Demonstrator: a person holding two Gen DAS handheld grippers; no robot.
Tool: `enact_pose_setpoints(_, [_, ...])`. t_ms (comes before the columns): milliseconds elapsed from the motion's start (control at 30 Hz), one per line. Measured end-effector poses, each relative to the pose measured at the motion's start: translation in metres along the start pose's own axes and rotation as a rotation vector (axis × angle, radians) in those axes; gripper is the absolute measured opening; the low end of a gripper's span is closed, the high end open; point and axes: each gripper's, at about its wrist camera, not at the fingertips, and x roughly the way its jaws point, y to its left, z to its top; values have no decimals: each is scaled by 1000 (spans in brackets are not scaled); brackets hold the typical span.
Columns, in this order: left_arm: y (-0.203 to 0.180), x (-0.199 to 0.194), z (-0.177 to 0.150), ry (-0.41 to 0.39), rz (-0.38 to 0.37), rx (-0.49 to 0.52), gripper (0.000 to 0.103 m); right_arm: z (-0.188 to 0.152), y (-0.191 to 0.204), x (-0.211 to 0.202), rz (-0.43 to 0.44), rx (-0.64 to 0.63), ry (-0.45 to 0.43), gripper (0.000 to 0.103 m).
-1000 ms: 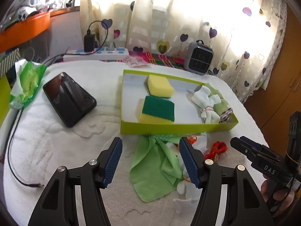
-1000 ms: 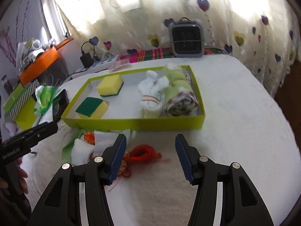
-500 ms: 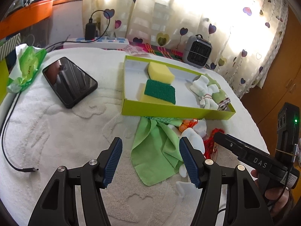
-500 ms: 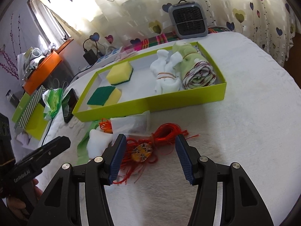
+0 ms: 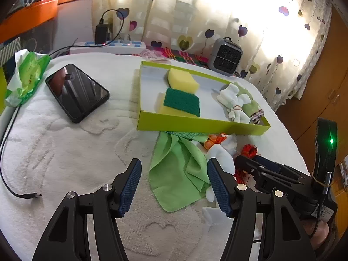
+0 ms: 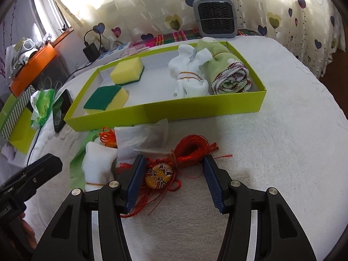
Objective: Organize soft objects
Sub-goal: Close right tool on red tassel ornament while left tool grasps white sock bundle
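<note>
A lime green tray (image 5: pixel 195 126) (image 6: pixel 165 111) holds two yellow-green sponges (image 5: pixel 181 102) (image 6: pixel 127 70), a white sock bundle (image 6: pixel 189 78) and a rolled green cloth (image 6: pixel 228 74). In front of it lie a green cloth (image 5: pixel 178 169), a white sock bundle (image 6: pixel 97 165), a white pouch (image 6: pixel 143 137) and a red cord tassel with a patterned bead (image 6: pixel 189 150). My right gripper (image 6: pixel 171 182) is open, its jaws either side of the tassel just above the bed. My left gripper (image 5: pixel 174 187) is open over the green cloth's near edge.
A black phone (image 5: pixel 76 91) lies left of the tray on the white towel. A green packet (image 5: pixel 28 74), a cable end (image 5: pixel 30 195), a power strip (image 5: pixel 108 45) and a small grey heater (image 5: pixel 226 56) (image 6: pixel 215 17) stand around. An orange shelf (image 6: pixel 34 65) is at left.
The right gripper has moved forward and down until its open jaws straddle the red tassel. The left gripper has pulled back and risen slightly; both stay open.
</note>
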Motion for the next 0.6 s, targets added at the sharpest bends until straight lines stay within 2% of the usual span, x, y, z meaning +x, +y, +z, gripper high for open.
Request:
enact_pose_setpoints(200, [-3, 1, 0, 12, -10, 3, 63, -7, 2, -5, -40, -47, -13, 46])
enact_pose_setpoints(433, [-14, 2, -2, 22, -37, 24, 63, -13, 0, -12, -59, -79, -25, 30])
enact_pose_setpoints(600, [-19, 5, -4, 35, -28, 33, 63, -17, -1, -15, -70, -109, -33, 27])
